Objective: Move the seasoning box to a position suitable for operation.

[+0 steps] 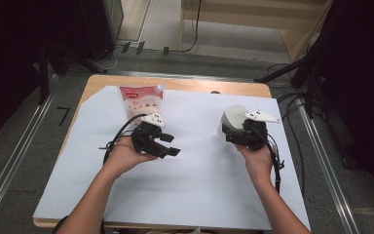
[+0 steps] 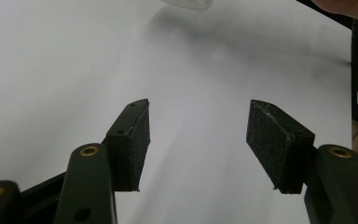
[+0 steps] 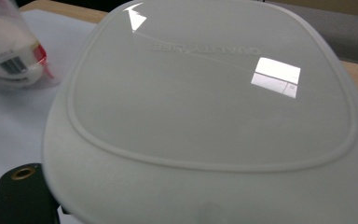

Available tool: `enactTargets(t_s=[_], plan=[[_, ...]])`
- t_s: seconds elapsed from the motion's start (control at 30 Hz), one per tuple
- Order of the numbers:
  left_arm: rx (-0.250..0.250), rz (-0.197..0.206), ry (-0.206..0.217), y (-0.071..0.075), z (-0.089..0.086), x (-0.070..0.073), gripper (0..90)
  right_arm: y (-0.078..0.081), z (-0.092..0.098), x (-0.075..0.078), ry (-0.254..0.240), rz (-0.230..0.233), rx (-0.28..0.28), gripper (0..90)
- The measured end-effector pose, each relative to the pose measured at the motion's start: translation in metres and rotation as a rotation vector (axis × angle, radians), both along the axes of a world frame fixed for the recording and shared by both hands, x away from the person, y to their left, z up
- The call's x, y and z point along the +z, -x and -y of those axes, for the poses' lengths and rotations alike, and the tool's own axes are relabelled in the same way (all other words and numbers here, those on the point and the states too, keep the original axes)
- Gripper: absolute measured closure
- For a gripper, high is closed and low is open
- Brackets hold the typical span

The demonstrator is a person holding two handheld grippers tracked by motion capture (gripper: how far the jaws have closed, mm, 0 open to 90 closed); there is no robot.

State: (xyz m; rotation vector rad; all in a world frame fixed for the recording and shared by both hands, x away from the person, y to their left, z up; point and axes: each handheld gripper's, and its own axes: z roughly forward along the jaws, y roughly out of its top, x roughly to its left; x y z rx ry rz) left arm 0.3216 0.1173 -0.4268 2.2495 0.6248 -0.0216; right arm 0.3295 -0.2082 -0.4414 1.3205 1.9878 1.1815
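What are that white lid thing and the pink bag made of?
The white lid looks like smooth, glossy moulded plastic: it mirrors ceiling lights and carries raised lettering. The pink bag seems thin plastic film, shiny and printed, with a barcode seen from the right gripper view.

I see a smooth white plastic lid point(image 1: 232, 119) with a raised rim line, tipped up on edge near the table's point(image 1: 185, 204) right edge.
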Motion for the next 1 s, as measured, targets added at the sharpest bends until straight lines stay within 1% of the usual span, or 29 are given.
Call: enactTargets(t_s=[0.07, 0.1, 0.13, 0.17, 0.2, 0.23, 0.27, 0.3, 0.37, 0.4, 0.43, 0.47, 0.5, 0.53, 0.57, 0.6, 0.63, 0.67, 0.7, 0.8, 0.93, 0.97, 1.0], plan=[[-0.005, 0.003, -0.006, 0.001, 0.000, 0.000, 40.6, 0.005, 0.000, -0.001, 0.005, 0.001, 0.020, 15.1], [-0.007, 0.002, -0.004, 0.001, 0.001, 0.000, 40.5, 0.007, 0.000, -0.001, -0.001, -0.002, 0.031, 15.1], [-0.008, 0.007, -0.016, 0.001, 0.002, 0.001, 40.4, 0.011, -0.001, -0.001, -0.008, -0.005, 0.045, 15.1], [-0.008, 0.007, -0.016, 0.001, 0.002, 0.001, 40.4, 0.011, -0.001, -0.001, -0.008, -0.005, 0.045, 15.1], [-0.006, 0.004, -0.014, 0.001, 0.002, 0.001, 40.4, 0.016, -0.003, 0.000, 0.000, 0.008, 0.060, 15.1], [-0.006, 0.004, -0.014, 0.001, 0.002, 0.001, 40.4, 0.016, -0.003, 0.000, 0.000, 0.008, 0.060, 15.1], [-0.005, 0.003, -0.015, 0.001, 0.002, 0.000, 40.4, 0.020, -0.006, 0.000, 0.002, 0.017, 0.068, 15.1], [-0.005, 0.003, -0.015, 0.001, 0.002, 0.000, 40.4, 0.020, -0.006, 0.000, 0.002, 0.017, 0.068, 15.1], [-0.012, 0.006, -0.027, 0.002, 0.004, 0.000, 40.4, 0.023, -0.013, -0.001, -0.006, 0.015, 0.098, 15.1], [-0.012, 0.006, -0.027, 0.002, 0.004, 0.000, 40.3, 0.023, -0.013, -0.001, -0.006, 0.015, 0.098, 15.1], [-0.013, 0.011, -0.036, 0.002, 0.004, 0.001, 40.3, 0.026, -0.019, -0.001, -0.002, 0.020, 0.116, 15.1], [-0.016, 0.009, -0.024, 0.002, 0.004, 0.001, 40.3, 0.027, -0.021, -0.002, 0.005, 0.021, 0.127, 15.1], [-0.016, 0.009, -0.024, 0.002, 0.004, 0.001, 40.2, 0.027, -0.021, -0.002, 0.005, 0.021, 0.127, 15.1], [-0.016, 0.013, -0.027, 0.003, 0.004, 0.001, 40.2, 0.030, -0.027, -0.004, 0.007, 0.014, 0.149, 15.1], [-0.016, 0.013, -0.027, 0.003, 0.004, 0.001, 40.2, 0.030, -0.027, -0.004, 0.007, 0.014, 0.149, 15.1], [-0.018, 0.011, -0.024, 0.003, 0.003, 0.002, 40.2, 0.034, -0.032, -0.006, 0.013, 0.014, 0.174, 15.1], [-0.012, 0.012, -0.024, 0.003, 0.003, 0.002, 40.2, 0.036, -0.035, -0.007, 0.012, 0.012, 0.187, 15.1], [-0.008, 0.015, -0.026, 0.003, 0.002, 0.002, 40.2, 0.038, -0.038, -0.008, 0.016, 0.018, 0.201, 15.1], [-0.008, 0.015, -0.026, 0.003, 0.002, 0.002, 40.2, 0.038, -0.038, -0.008, 0.016, 0.018, 0.201, 15.1], [-0.004, 0.029, -0.017, 0.004, 0.002, 0.003, 40.4, 0.043, -0.049, -0.016, 0.004, 0.009, 0.255, 15.1], [-0.004, 0.029, -0.020, 0.004, 0.001, 0.004, 40.4, 0.044, -0.056, -0.020, 0.016, 0.016, 0.273, 15.1], [-0.003, 0.028, -0.022, 0.005, 0.001, 0.004, 40.4, 0.043, -0.060, -0.023, 0.016, 0.004, 0.276, 15.1], [-0.005, 0.026, -0.022, 0.004, 0.000, 0.004, 40.4, 0.043, -0.061, -0.025, 0.015, 0.003, 0.279, 15.1]])
